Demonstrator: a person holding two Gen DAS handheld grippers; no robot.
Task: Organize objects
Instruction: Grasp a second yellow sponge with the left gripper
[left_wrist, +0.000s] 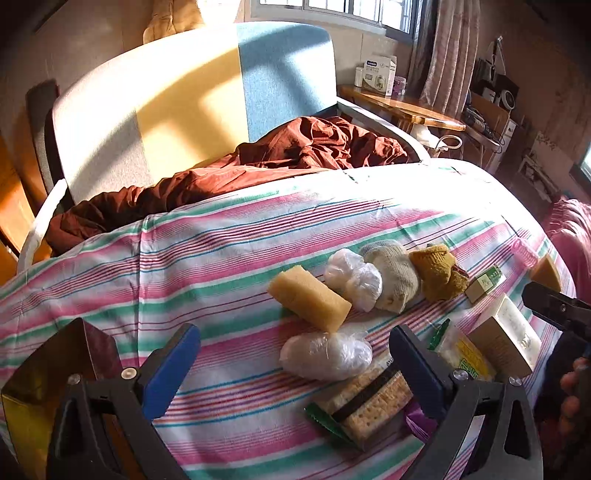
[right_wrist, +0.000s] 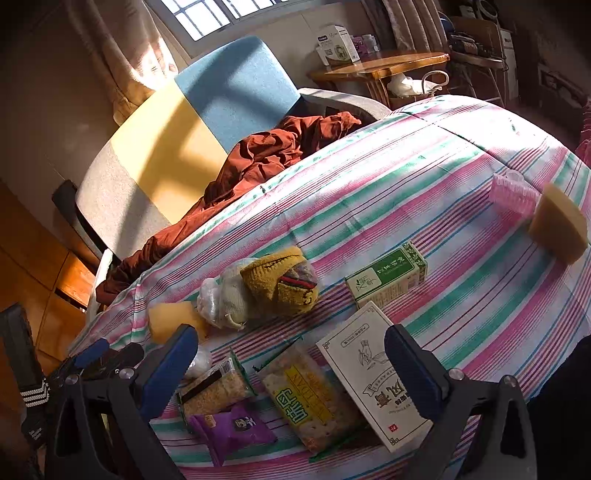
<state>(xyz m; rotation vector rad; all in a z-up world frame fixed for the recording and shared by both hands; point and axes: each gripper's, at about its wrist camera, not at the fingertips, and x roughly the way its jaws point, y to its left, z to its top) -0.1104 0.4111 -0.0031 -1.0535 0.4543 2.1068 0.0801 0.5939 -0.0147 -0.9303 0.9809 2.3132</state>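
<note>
On the striped cloth (left_wrist: 229, 251) lie a yellow sponge block (left_wrist: 309, 298), two white plastic bags (left_wrist: 325, 355), a grey sock (left_wrist: 394, 280) and a mustard sock (left_wrist: 439, 277). My left gripper (left_wrist: 295, 365) is open above a cracker pack (left_wrist: 369, 402). My right gripper (right_wrist: 291, 365) is open over a cracker pack (right_wrist: 314, 395), a white box (right_wrist: 373, 373) and a purple snack packet (right_wrist: 232, 428). A green box (right_wrist: 388, 277), a second sponge (right_wrist: 557, 225) and a pink roller (right_wrist: 511, 197) lie farther off.
A sofa (left_wrist: 192, 110) with a rust-brown blanket (left_wrist: 295, 147) stands behind the table. A wooden side table (left_wrist: 399, 103) with boxes is at the back right. The right gripper's tip shows in the left wrist view (left_wrist: 554, 306).
</note>
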